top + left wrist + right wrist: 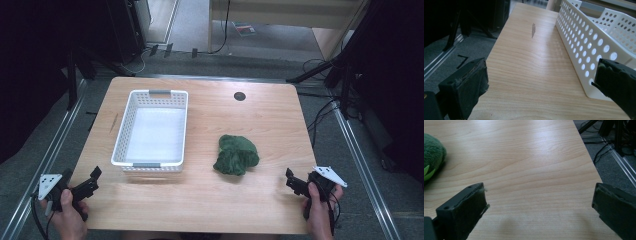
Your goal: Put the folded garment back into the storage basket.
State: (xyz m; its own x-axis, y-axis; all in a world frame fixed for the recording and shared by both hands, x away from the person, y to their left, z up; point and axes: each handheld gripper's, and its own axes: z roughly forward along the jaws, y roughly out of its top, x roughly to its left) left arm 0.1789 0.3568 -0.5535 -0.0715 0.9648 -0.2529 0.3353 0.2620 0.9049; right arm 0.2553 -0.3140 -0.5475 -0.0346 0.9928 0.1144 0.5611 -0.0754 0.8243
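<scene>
Two grippers sit at the near edge of the table, one in each hand. The left gripper (92,181) is at the near left corner, its jaws spread wide with nothing between them; in the left gripper view its two black jaws frame bare wood, and the right-hand one overlaps the near corner of the basket. The right gripper (292,182) is at the near right corner, jaws likewise parted and empty; in the right gripper view they stand far apart over bare tabletop. Each gripper carries one grey three-cornered plate.

One white perforated basket (123,135) stands on the left half of the wooden table (200,195), just beyond the left gripper, with nothing in it. One green plush thing (236,154) lies right of the basket, apart from it, and its edge shows at the far left of the right gripper view (432,152). One dark round hole (240,96) sits near the table's far edge.
</scene>
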